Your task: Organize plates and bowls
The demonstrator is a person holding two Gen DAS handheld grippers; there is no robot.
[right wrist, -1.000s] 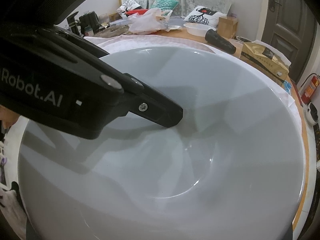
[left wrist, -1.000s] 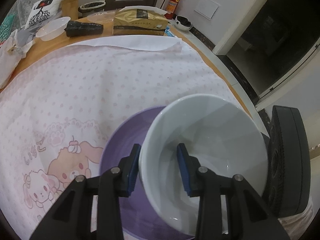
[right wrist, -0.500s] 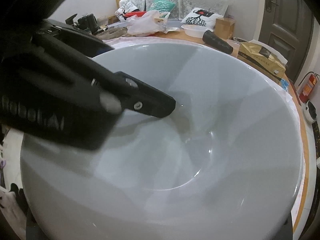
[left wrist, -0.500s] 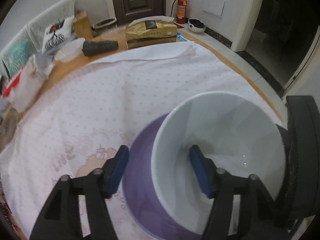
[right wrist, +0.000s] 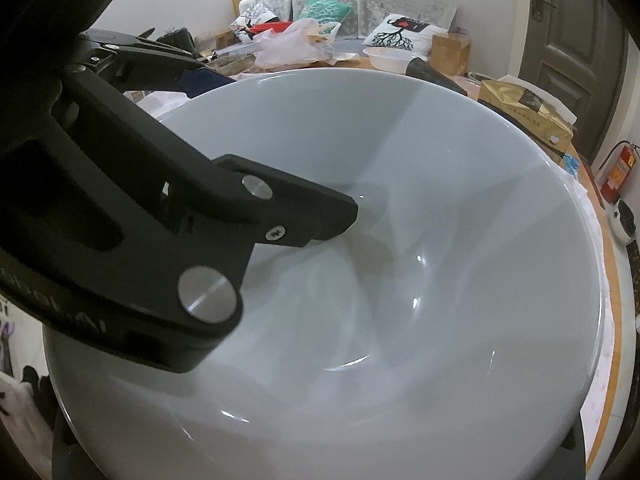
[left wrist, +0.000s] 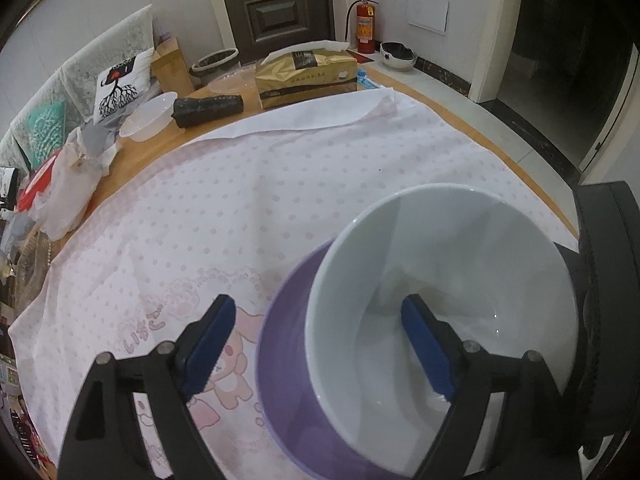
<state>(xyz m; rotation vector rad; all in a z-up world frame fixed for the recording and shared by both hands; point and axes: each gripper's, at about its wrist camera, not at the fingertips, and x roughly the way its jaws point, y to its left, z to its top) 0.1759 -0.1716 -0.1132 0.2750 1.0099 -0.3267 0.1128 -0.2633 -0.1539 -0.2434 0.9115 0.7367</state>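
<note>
Bowl [left wrist: 460, 280], white and glossy, sits nested in a purple bowl [left wrist: 288, 344] at the near right of the counter [left wrist: 224, 124], which is covered by a pink dotted cloth [left wrist: 248, 208]. The left gripper [left wrist: 320, 344] has its jaws spread wide: the right blue pad [left wrist: 426, 350] lies inside the white bowl, the left pad [left wrist: 208, 346] hangs over the cloth outside the purple rim, and neither visibly presses on the wall. Between the bowls and the far clutter the cloth lies flat. The cloth's far edge ends short of the wooden rim, where a gold tissue box [left wrist: 306, 72], a dark rolled item [left wrist: 208, 110] and a clear plastic container [left wrist: 150, 116] stand in a row; plastic bags [left wrist: 68, 184] crowd the left edge. To the right the counter's edge curves close past the bowls, with tiled floor beyond.

A large black body [left wrist: 604, 320], probably the right gripper's housing, stands just beside the white bowl's right rim and is cut off by the frame. In the right wrist view the white bowl [right wrist: 400, 280] fills nearly everything, hiding the purple bowl and most of the counter. The left gripper's finger [right wrist: 288, 216] reaches in from the left, slightly blurred. The right gripper's own fingertips are hidden beneath the bowl's rim, so I cannot tell whether they are apart or together.
</note>
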